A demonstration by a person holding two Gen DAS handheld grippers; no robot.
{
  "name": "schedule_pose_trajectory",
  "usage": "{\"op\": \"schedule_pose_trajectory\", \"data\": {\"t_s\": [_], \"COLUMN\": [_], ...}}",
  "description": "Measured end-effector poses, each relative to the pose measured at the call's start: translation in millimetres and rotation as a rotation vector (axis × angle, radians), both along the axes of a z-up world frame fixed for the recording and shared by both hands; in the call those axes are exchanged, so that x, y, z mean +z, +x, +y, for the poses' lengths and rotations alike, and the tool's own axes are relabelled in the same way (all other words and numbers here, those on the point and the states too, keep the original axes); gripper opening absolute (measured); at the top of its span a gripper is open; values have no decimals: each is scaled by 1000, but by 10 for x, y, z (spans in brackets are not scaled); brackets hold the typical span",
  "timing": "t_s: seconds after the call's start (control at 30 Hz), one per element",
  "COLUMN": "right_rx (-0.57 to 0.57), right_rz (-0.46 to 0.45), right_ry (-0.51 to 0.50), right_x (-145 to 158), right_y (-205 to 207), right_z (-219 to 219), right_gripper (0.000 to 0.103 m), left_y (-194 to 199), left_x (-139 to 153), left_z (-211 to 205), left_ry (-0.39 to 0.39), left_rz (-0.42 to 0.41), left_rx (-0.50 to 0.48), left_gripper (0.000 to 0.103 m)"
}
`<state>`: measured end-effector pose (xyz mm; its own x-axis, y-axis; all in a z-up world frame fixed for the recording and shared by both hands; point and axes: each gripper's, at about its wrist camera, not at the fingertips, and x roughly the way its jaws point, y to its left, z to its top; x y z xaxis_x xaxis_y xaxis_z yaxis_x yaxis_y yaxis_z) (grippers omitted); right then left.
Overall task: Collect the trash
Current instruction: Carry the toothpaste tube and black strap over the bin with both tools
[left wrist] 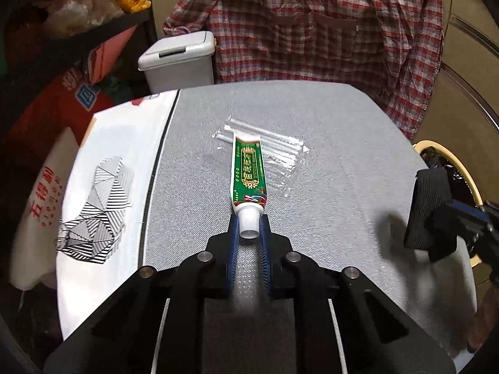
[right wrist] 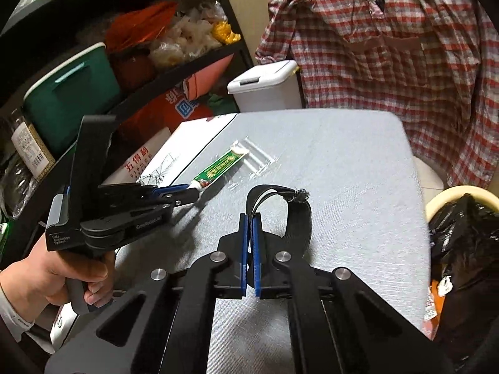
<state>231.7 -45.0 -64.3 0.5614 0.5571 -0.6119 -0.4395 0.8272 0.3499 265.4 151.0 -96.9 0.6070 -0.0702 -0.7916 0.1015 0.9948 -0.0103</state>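
Dim warm indoor light, glare on the grey table [left wrist: 312,118], dark fisheye corners, motion-blurred edges

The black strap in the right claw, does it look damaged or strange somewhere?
Yes. The black strap, pinched in the right claw, has a frayed end with loose grey threads, as if cut or torn. Otherwise it forms a plain loop above the grey table.

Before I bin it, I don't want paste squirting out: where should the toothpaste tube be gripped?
Grip the toothpaste tube by its hard white cap, coming from the near end, where the left gripper already clamps it. The flat body lies across a clear wrapper.
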Motion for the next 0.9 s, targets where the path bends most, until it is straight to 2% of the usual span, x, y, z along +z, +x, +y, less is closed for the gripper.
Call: {"op": "schedule_pose_trajectory", "data": {"t_s": [0.53, 0.9], "right_rx": [-65, -122], "right_rz": [-108, -148], "right_ry": [5, 21], "right_x": [643, 855], "right_y": [-389, -686], "right_z": [-524, -931], "right_gripper": [3, 3], "left_y": [-475, -816], "left_x": [689, 1068], "left_z": [-241, -451], "left_ry": [-19, -29], "left_rz": [-121, -194], "left_rx": [15, 14], "left_gripper": [13, 13]}}
